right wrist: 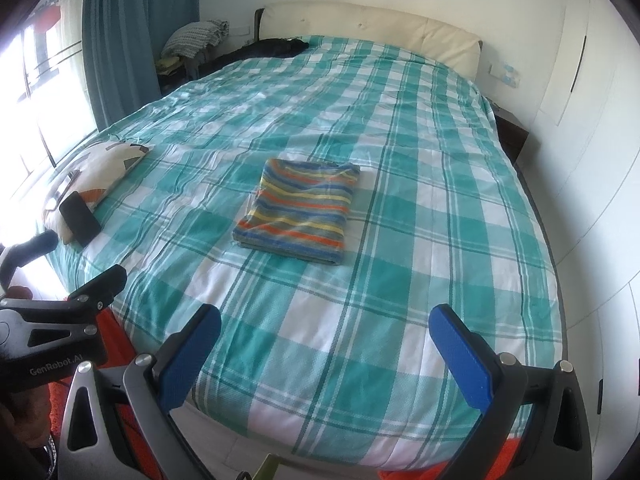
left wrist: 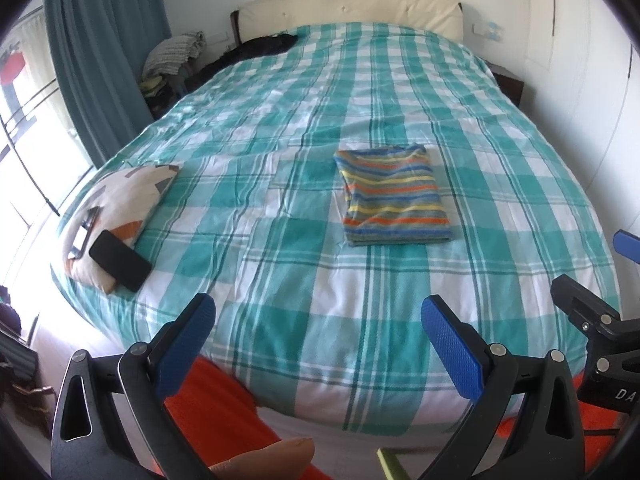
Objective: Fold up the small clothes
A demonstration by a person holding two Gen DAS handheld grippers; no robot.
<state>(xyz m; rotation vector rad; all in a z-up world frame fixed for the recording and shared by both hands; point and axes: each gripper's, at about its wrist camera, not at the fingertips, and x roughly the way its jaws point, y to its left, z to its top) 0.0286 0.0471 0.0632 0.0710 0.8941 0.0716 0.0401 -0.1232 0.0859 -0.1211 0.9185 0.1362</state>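
A small striped garment (left wrist: 394, 196), in blue, orange, yellow and grey, lies folded into a neat rectangle on the teal checked bedspread (left wrist: 280, 240). It also shows in the right wrist view (right wrist: 302, 210). My left gripper (left wrist: 318, 312) is open and empty, held over the foot of the bed, well short of the garment. My right gripper (right wrist: 326, 322) is open and empty too, beside the left one at the bed's foot. Part of the right gripper's body (left wrist: 592, 320) shows at the right edge of the left wrist view.
A patterned pillow (left wrist: 120, 208) lies at the bed's left edge with a black phone (left wrist: 120, 266) on it. A dark garment (left wrist: 260, 48) lies near the cream headboard (left wrist: 352, 8). A teal curtain (left wrist: 100, 40) and window stand left; white wardrobes (right wrist: 592, 120) right. An orange rug (left wrist: 216, 412) lies below.
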